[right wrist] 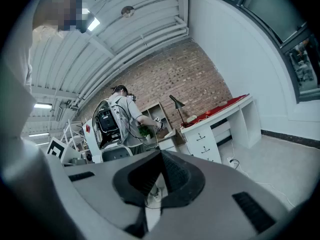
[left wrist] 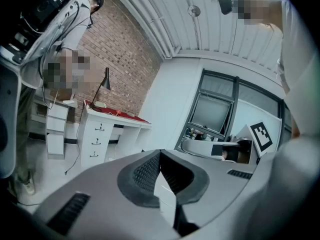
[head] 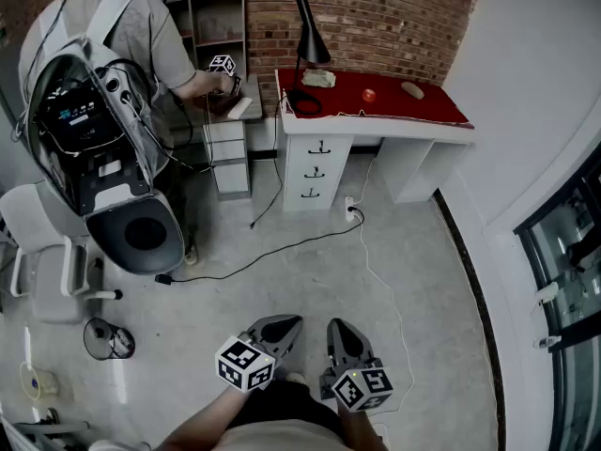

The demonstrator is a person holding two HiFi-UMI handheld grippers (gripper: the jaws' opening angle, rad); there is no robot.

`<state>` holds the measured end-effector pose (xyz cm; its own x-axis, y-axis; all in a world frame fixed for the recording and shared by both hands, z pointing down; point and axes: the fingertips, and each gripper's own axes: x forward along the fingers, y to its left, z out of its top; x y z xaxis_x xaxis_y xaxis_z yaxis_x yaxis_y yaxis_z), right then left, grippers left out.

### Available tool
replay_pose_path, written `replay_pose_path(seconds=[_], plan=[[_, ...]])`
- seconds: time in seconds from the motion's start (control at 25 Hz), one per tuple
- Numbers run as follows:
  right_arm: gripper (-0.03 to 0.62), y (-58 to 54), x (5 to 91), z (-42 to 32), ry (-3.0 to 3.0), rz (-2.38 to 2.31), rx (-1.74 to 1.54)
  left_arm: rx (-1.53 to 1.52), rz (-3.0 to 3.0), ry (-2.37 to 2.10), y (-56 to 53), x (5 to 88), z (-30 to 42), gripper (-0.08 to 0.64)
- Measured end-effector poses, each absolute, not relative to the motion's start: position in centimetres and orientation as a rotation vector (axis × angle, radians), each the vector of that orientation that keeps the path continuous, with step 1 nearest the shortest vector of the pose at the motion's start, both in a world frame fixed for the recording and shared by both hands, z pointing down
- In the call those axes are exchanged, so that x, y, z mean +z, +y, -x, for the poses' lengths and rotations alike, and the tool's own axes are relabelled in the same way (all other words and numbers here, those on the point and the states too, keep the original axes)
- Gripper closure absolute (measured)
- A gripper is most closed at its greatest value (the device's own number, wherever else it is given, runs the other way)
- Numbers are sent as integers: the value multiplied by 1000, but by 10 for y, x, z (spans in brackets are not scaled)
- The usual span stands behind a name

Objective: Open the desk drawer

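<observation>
Left gripper (head: pixel 285 330) and right gripper (head: pixel 340 334) near, side by side, jaws pressed together, nothing between; desk (head: pixel 394 128) far, drawers (head: pixel 316 170) closed

The desk (head: pixel 413 172) is white, its top (head: pixel 394 97) red, its drawers (head: pixel 317 170) white with dark handles. The lamp (head: pixel 311 43) is black, the wall (head: pixel 394 7) red-brown brick, the floor (head: pixel 310 289) mottled grey, the cable (head: pixel 282 249) black. The left gripper (head: pixel 286 324) and right gripper (head: pixel 338 329) are grey with black ribbed pads (left wrist: pixel 147 171); their cubes (head: pixel 245 363) bear black-and-white square markers.
</observation>
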<state>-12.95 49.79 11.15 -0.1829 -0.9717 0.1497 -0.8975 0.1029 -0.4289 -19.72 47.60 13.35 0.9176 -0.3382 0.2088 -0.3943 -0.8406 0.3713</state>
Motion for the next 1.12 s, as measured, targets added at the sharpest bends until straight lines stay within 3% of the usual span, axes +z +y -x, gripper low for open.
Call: replay_pose_path(seconds=[0.44,1.12], plan=[[575,495,81,113,2158,1916,-537,134,-2725,-535,478,97,185,551],[574,521,91,70,2137,1828,-488,106,-2697,-611,494,119,148,551]])
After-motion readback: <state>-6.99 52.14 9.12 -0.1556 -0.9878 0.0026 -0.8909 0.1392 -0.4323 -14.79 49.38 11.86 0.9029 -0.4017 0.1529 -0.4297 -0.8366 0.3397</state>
